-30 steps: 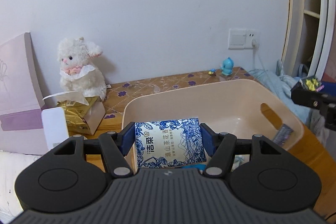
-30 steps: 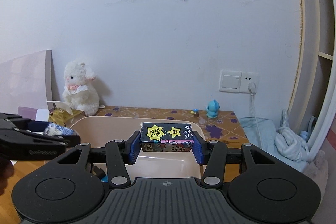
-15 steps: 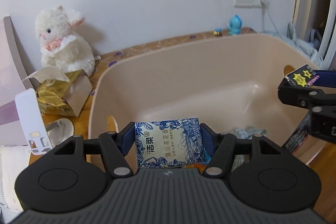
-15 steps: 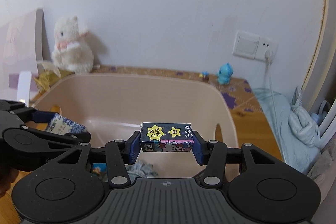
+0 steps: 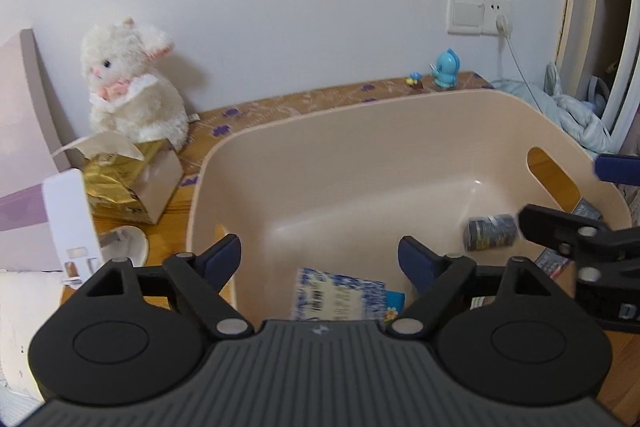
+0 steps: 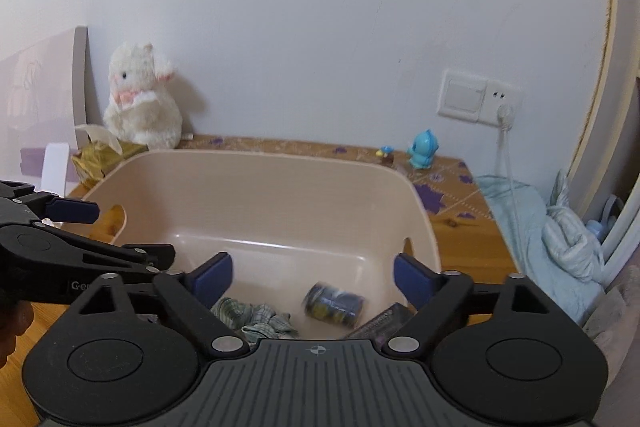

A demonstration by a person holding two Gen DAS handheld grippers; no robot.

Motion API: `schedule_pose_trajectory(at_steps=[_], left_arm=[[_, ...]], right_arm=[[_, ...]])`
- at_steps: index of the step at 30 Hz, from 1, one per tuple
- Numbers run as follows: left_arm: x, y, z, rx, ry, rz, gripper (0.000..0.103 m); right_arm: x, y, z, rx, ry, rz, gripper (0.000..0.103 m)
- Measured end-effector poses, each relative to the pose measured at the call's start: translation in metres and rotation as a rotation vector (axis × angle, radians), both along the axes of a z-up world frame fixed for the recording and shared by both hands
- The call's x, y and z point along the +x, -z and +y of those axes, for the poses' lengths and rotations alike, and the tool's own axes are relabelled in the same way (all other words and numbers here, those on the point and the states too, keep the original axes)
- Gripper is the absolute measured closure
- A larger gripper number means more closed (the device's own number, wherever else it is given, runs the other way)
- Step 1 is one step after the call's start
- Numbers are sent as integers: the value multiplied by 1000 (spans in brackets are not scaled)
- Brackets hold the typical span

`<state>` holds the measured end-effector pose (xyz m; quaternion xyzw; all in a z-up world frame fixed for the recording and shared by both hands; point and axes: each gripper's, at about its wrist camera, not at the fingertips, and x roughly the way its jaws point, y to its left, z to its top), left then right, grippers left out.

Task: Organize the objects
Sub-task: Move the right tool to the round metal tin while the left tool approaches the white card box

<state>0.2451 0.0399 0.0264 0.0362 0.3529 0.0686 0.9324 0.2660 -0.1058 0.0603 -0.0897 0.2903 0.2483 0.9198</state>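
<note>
A beige plastic bin (image 5: 360, 131) stands on the wooden table; it also shows in the right wrist view (image 6: 260, 167). My left gripper (image 5: 320, 259) is open and empty above the bin's near side. A blue-and-white tissue pack (image 5: 338, 295), blurred, is falling just below it inside the bin. My right gripper (image 6: 308, 277) is open and empty over the bin. A dark card box (image 6: 334, 307), blurred, is dropping inside the bin; it also shows in the left wrist view (image 5: 490, 233).
A white plush rabbit (image 5: 132, 83) sits by the wall behind a gold tissue box (image 5: 124, 183). A checked cloth (image 6: 256, 321) and a dark packet (image 6: 380, 321) lie in the bin. A blue figurine (image 6: 422, 149) and bedding (image 6: 540, 239) are at right.
Both grippers opened. The tissue pack left the left gripper and the card box left the right gripper; both are dropping into the bin.
</note>
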Motion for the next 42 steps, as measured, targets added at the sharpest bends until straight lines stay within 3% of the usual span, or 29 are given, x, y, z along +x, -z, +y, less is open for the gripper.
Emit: schedule_pose_trajectory(at_steps=[3,15,29,42], left_arm=[[-10,-8,0,-2,-10,-15,16],[-61,-19,-12,-18,-5,-46,11],[-95,22,-22,-105,18,28,11],[-78,71,-36,-131,60,127,11]], right_arm=[[-11,-10,-10,17,7,-12,1],[-51,-12,-48,6,40,-9,0],[-63,43,-71,-70,64,122,0],[-47,95,-67,-141,45,218,0]])
